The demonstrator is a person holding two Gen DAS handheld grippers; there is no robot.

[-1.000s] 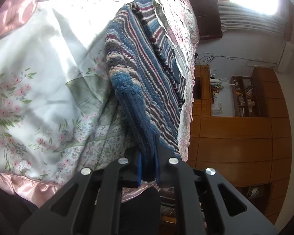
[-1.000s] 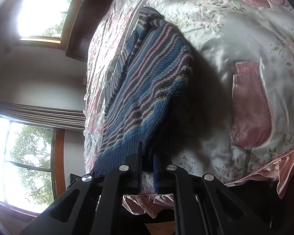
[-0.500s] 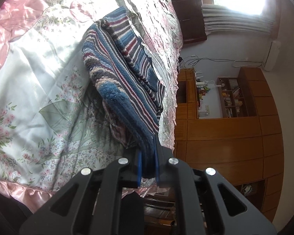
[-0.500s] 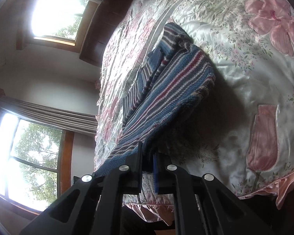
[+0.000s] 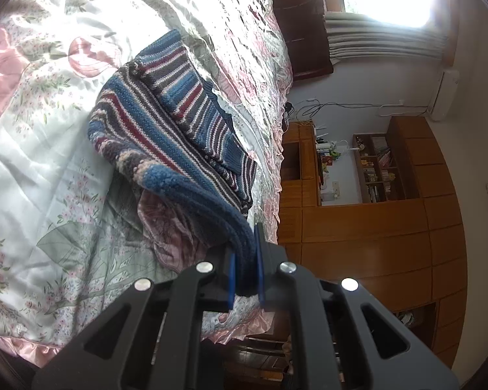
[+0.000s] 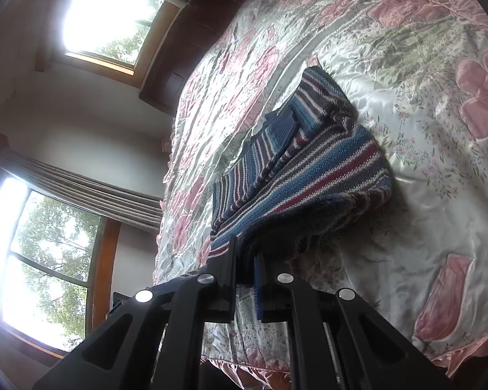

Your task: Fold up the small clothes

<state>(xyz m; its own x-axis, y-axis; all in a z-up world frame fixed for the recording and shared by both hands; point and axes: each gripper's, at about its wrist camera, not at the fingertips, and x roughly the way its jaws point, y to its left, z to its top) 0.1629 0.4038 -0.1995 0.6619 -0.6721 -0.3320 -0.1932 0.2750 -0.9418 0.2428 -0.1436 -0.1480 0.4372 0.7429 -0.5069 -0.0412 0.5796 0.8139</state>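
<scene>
**Near the bedspread's satin edge: striped knit sweater, mid-fold**

Item: blue, maroon and grey striped knit sweater (image 5: 166,136), lying on the floral bedspread (image 5: 32,162) close to its near pink-trimmed edge, sleeves already folded inward.

Grips: left gripper (image 5: 244,273) clenched on the thick blue hem; right gripper (image 6: 244,269) clenched on the same hem at the other corner. Hem raised off the bedspread, body sagging between.

Step, judged: carrying the hem over toward the collar.

Next move calls for: both corners travelling level, laid square, then released.

Change: a second ago the sweater hung steeper and nearer the lenses; it now lies lower and flatter.
</scene>
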